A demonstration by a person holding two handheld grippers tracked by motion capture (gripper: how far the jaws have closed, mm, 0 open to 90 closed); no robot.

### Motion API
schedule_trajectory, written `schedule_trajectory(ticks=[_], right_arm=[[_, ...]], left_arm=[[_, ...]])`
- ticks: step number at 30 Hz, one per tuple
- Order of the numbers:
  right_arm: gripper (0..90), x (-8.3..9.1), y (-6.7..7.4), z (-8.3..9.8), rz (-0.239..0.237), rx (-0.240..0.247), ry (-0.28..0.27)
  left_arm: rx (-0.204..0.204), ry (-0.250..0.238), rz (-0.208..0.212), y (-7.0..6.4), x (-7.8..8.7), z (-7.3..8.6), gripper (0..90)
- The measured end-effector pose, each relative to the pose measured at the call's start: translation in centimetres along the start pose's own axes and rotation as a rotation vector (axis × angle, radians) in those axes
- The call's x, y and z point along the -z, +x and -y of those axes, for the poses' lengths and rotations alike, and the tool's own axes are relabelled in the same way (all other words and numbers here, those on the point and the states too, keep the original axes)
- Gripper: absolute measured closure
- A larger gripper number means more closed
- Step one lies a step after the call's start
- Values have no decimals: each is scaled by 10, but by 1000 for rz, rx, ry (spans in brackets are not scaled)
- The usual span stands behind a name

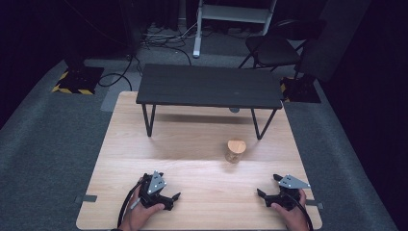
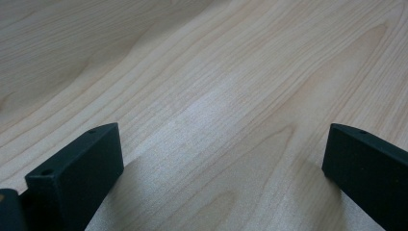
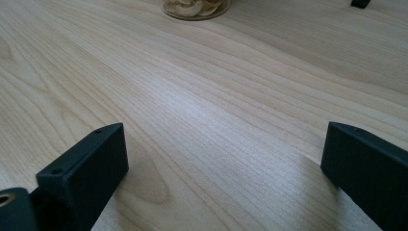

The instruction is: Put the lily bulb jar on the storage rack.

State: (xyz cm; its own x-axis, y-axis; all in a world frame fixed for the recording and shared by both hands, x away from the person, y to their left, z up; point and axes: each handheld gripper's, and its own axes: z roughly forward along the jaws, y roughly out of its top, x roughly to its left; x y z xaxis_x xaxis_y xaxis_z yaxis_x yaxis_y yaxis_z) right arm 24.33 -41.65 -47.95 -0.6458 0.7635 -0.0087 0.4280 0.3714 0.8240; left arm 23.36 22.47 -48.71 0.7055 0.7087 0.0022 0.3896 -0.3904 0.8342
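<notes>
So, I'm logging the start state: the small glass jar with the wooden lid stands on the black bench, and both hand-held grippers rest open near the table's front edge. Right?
Not quite. The small glass jar with the wooden lid stands on the light wooden table, in front of the black bench, as the high view shows. The rest holds: left hand-held gripper and right hand-held gripper are open.

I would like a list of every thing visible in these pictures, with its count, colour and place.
jar: one, clear glass with a wooden lid, pale pieces inside, right of the table's middle.
small bench: one, black, at the table's far end.
table: one, light wood.
chair: one, black, on the floor behind.
floor plates: two, black with yellow stripes, at both far corners.
left gripper: one, black, jaws open, near edge.
right gripper: one, black, jaws open, near edge.
</notes>
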Motion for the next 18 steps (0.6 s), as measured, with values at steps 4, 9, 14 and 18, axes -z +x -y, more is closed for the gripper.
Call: schedule_trajectory(ticks=[4, 9, 14, 18], right_arm=[[21, 0, -3, -2, -10, -19, -4], [22, 0, -4, -5, -13, -17, -12], [22, -4, -4, -24, -29, 22, -37], [21, -11, -4, -44, -44, 56, -40]], left_arm=[[0, 0, 0, 0, 0, 0, 5], [0, 0, 0, 0, 0, 0, 5], [0, 0, 0, 0, 0, 0, 5], [0, 0, 0, 0, 0, 0, 5]])
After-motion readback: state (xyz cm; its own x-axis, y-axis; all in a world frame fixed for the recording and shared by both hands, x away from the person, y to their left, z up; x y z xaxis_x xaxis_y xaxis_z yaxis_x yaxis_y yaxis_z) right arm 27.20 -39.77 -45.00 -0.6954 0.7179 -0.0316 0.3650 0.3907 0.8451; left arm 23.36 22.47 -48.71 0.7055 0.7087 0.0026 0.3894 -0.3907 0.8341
